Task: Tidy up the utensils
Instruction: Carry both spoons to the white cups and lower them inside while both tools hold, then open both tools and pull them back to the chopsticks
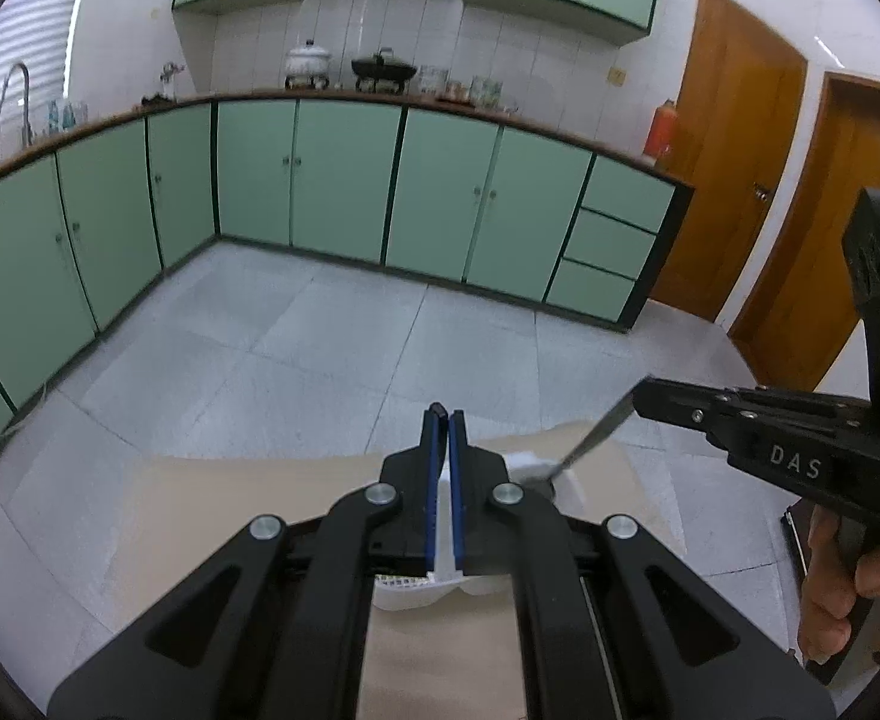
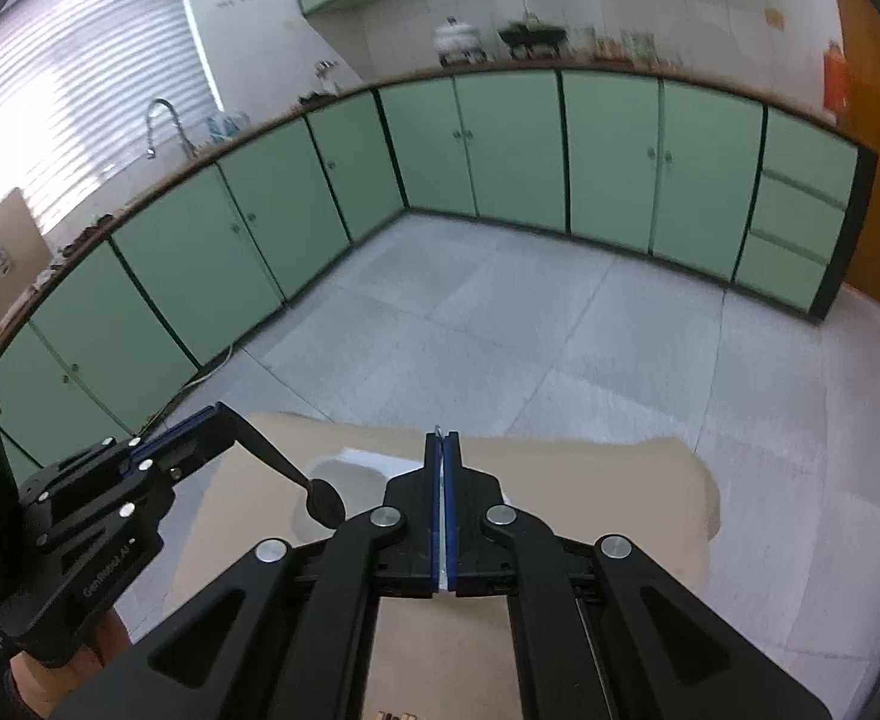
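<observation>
Left claw (image 2: 224, 420) closed on a dark spoon (image 2: 320, 498), right claw (image 1: 640, 396) closed on a thin silver utensil (image 1: 595, 435), both over the tan tabletop (image 2: 589, 480), white tray (image 1: 416, 597) under them.

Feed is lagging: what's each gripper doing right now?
Left gripper: shut on a dark spoon.
Right gripper: shut on a metal utensil.
</observation>
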Available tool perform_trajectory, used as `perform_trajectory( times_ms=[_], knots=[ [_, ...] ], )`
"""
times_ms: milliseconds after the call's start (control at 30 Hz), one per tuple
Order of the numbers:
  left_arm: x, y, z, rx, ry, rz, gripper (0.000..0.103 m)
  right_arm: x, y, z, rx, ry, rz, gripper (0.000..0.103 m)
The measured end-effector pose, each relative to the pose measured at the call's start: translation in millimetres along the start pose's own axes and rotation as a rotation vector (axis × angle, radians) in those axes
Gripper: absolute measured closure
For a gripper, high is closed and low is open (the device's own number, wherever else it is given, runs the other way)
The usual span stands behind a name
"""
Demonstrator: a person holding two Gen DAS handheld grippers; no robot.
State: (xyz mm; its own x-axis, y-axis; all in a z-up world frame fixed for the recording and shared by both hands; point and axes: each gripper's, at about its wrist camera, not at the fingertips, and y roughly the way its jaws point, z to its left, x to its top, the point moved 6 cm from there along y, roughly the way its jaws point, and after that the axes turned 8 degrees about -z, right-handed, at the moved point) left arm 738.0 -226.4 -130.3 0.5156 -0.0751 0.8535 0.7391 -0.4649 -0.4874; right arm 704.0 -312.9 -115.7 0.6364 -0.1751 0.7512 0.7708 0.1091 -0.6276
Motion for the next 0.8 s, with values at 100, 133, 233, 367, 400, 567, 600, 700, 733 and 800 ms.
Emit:
perform_trajectory(
  times_ms=[100, 133, 233, 367, 400, 567, 600, 700, 733, 800],
  knots=[
    [-13.8, 14.2, 4.1, 0.003, 0.002, 0.030, 0.100, -16.3, 13.8, -9.7, 0.003, 0.006, 0.035, 0.102],
    [-18.6, 16.8, 6.3, 0.012, 0.004, 0.040, 0.099, -19.4, 15.9, -11.7, 0.000, 0.006, 0.043, 0.102],
    [-27.3, 14.6, 12.3, 0.033, 0.000, 0.053, 0.079, -23.8, 12.8, -16.8, 0.018, 0.031, 0.047, 0.098],
    [-25.0, -11.2, 20.3, 0.044, -0.015, 0.020, 0.058, -27.1, -16.6, -16.3, 0.050, 0.046, 0.010, 0.095],
    [-25.1, -23.6, 21.5, 0.045, -0.013, 0.012, 0.057, -29.0, -23.8, -15.0, 0.057, 0.046, 0.002, 0.095],
    [-44.4, -88.5, 29.7, 0.080, 0.014, -0.037, 0.032, -74.4, -84.4, -6.7, 0.094, 0.031, -0.061, 0.093],
    [-50.3, -101.2, 31.2, 0.080, 0.014, -0.044, 0.029, -84.7, -93.4, -7.7, 0.095, 0.025, -0.068, 0.092],
    [-83.1, -143.7, 38.0, 0.105, 0.027, -0.056, 0.022, -144.7, -128.4, 0.6, 0.082, -0.029, -0.095, 0.088],
    [-98.7, -158.3, 39.2, 0.118, 0.034, -0.058, 0.019, -166.8, -138.5, 4.3, 0.077, -0.042, -0.101, 0.086],
    [-134.0, -186.3, 42.0, 0.137, 0.040, -0.058, 0.017, -219.9, -154.0, 11.3, 0.075, -0.050, -0.092, 0.082]
  ],
)
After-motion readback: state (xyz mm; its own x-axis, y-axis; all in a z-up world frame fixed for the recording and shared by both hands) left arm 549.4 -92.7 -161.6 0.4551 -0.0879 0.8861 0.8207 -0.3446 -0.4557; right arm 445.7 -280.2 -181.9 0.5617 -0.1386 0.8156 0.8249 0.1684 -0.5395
